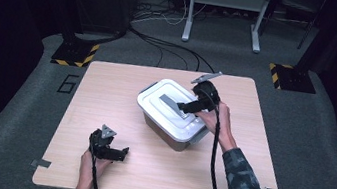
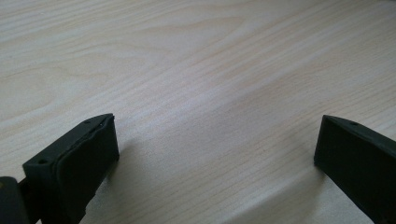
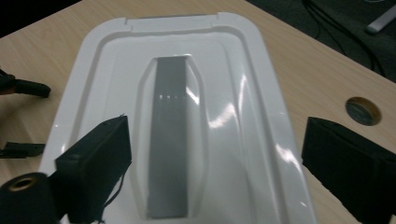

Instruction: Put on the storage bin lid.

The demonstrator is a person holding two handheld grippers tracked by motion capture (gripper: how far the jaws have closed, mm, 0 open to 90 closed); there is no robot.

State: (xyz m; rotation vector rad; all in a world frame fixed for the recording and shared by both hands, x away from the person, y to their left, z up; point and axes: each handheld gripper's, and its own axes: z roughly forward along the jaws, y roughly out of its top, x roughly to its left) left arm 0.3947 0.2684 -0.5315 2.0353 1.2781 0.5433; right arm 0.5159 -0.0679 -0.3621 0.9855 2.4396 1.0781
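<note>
A grey storage box [image 1: 167, 129] with a white lid [image 3: 233, 116] stands at the middle of the wooden table [image 1: 105, 95], turned at an angle. A flat grey handle [image 3: 170, 140] lies in the lid's recess. My right gripper [image 3: 215, 140] hovers over the lid's near end, open, with one jaw on each side of the handle and no pad touching it. In the high view the right gripper [image 1: 181, 110] reaches in from the box's right side. My left gripper [image 1: 122, 153] rests low near the table's front left, open, with bare wood [image 2: 210, 56] between its jaws.
A round cable hole [image 3: 363, 110] sits in the tabletop beyond the lid's far side. Around the table is grey carpet with black cables [image 1: 173, 49], a white frame's legs [image 1: 226, 2] and two yellow-and-black striped bases [image 1: 76, 53]. Small metal brackets [image 1: 40, 163] stick out at the front corners.
</note>
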